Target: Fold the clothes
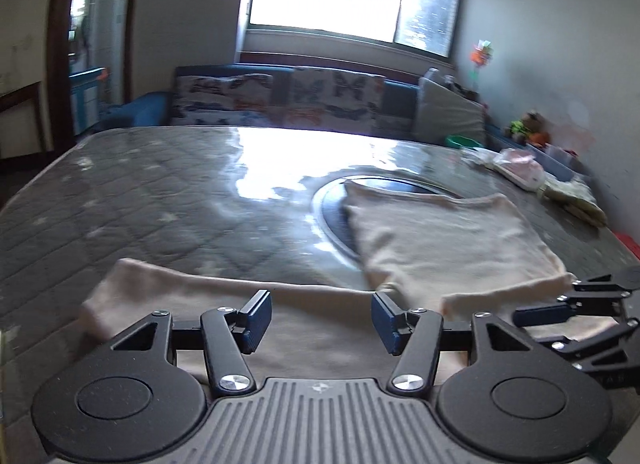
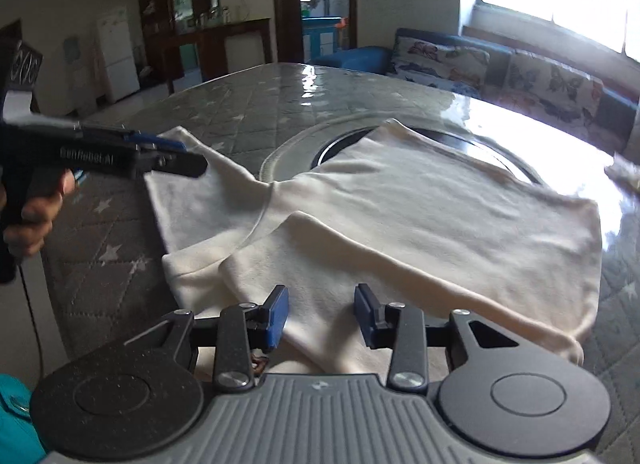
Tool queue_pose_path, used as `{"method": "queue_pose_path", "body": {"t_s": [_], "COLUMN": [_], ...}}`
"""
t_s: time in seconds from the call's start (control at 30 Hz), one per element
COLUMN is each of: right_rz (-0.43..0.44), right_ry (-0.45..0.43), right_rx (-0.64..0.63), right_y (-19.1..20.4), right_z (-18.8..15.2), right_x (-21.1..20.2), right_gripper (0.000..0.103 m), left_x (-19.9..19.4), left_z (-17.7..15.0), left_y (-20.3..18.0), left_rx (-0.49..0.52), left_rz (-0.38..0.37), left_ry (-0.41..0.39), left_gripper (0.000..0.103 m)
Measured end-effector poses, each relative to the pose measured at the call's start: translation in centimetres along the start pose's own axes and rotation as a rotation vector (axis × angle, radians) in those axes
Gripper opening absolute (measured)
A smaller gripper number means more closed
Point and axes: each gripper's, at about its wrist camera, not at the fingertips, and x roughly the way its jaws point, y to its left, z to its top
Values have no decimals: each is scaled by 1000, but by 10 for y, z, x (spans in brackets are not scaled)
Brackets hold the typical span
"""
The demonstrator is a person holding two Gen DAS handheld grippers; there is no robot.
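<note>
- Left claw [image 1: 321, 316] points forward and downward, its blue-padded jaws parted with nothing clamped between them.
- Right claw [image 2: 321, 314] angles downward too, jaws apart (a narrower gap), pads gripping nothing.
- A hand [image 2: 34, 219] grips the left claw's handle.

I see a cream shirt [image 2: 420, 215], plain, no print, on the table [image 2: 224, 111]. The table cover is grey, quilted in diamonds with pale stars. Beyond the table, a blue sofa [image 1: 256, 75] with white cushions [image 1: 224, 99] printed in orange and dark butterflies. My gripper pads [image 2: 278, 314] are blue on black arms. Near the table's right edge, pink and pale yellow clothes [image 1: 532, 175].
</note>
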Motion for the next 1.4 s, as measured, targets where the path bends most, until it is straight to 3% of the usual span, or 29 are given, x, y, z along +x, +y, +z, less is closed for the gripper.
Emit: {"method": "queue_pose_path", "body": {"t_s": [0.37,0.53,0.67,0.83,0.93,1.07,1.27,1.4], "right_rz": [53,40,31,22,12,-18,-79,-121], "right_ry": [-3,-20,-35,-51,-62,-90,-132,-158], "right_rx": [-57,-39,-29,-3,15,54,132,182], "right_y": [22,15,11,5,0,-10,-34,-51], "right_z": [12,14,13,8,6,1,-12,-25], "right_x": [12,-1,-10,-21,-26,-39,-61,-77], "right_gripper": [37,37,37,38,38,38,38,38], "left_x": [-7,4,12,11,8,-6,-25,-29], "left_z": [-9,-8,-9,-9,-8,7,42,61], "left_y": [65,85,92,98,100,81,9,-49], "left_rx": [-186,-275,-315,-352,-392,-376,-244,-165], "left_rz": [299,351,376,409,389,299,51,-129], "left_ry": [-2,23,32,14,-6,-73,-144,-147], "left_gripper": [68,65,47,12,7,6,6,6]}}
